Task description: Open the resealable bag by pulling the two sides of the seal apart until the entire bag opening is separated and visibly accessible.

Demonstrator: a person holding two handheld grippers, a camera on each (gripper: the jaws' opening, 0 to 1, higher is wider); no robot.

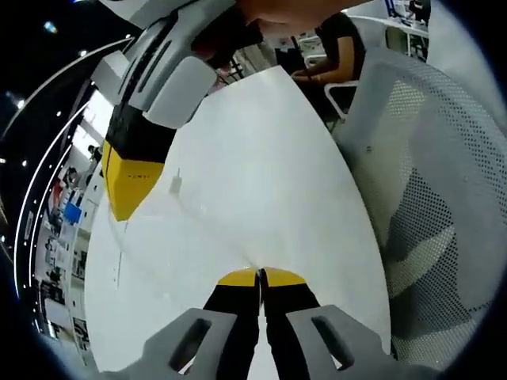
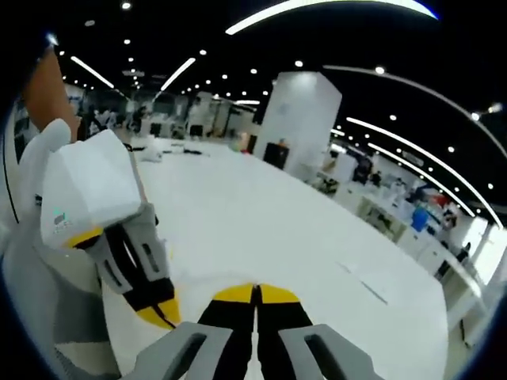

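Both grippers hang over the white desk. The left gripper and the right gripper each pinch the clear resealable bag, barely discernible, near the desk's edge.

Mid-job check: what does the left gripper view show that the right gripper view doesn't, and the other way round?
Left gripper view: a mesh chair, a seated person, and a faint clear film on the table, possibly the bag.
Right gripper view: a white pillar, ceiling lights and desks at the far side.
Shared: the white table, and the left gripper and right gripper, each with fingers shut.
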